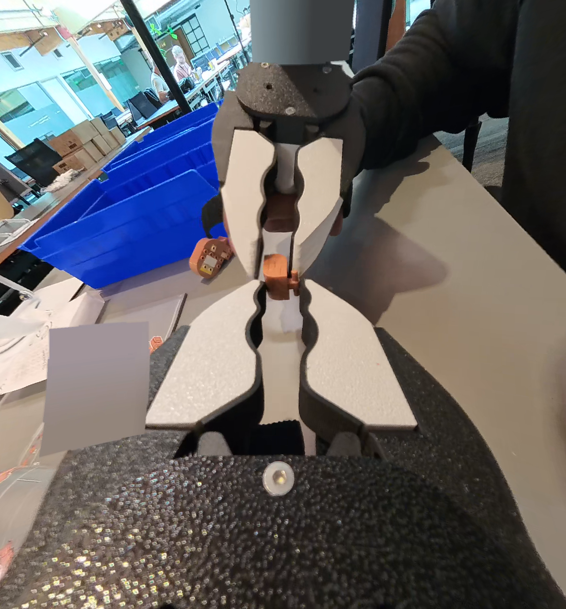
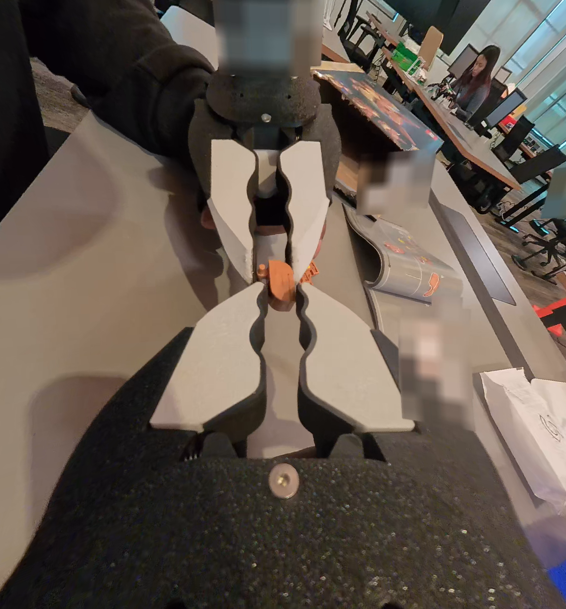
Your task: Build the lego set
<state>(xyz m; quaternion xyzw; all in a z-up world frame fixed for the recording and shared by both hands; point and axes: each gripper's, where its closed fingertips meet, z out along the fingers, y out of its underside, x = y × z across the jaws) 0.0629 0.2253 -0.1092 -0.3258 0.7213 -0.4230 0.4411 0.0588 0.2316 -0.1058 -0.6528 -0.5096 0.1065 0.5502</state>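
Observation:
A small brown brick piece (image 1: 276,280) with a rounded top and a side peg hangs above the grey table (image 1: 439,296), between both grippers, which meet tip to tip. My left gripper (image 1: 280,291) is shut on its lower part, and the peg sits against one fingertip (image 1: 308,298). My right gripper (image 1: 273,268) comes in from above and grips the rounded top. In the right wrist view the same piece (image 2: 281,286) sits between my right gripper's (image 2: 281,293) pads, and the left gripper (image 2: 273,275) closes on it from the far side. A hand in a dark sleeve holds each gripper.
A brown rounded plate with holes (image 1: 210,260) lies on the table before stacked blue bins (image 1: 136,214). White paper bags (image 1: 17,346) and a small brown piece (image 1: 156,342) lie at the left. An open booklet (image 2: 416,263), an orange piece (image 2: 311,275) and a white bag (image 2: 538,428) lie to the right. The grippers are tip to tip, or close to it.

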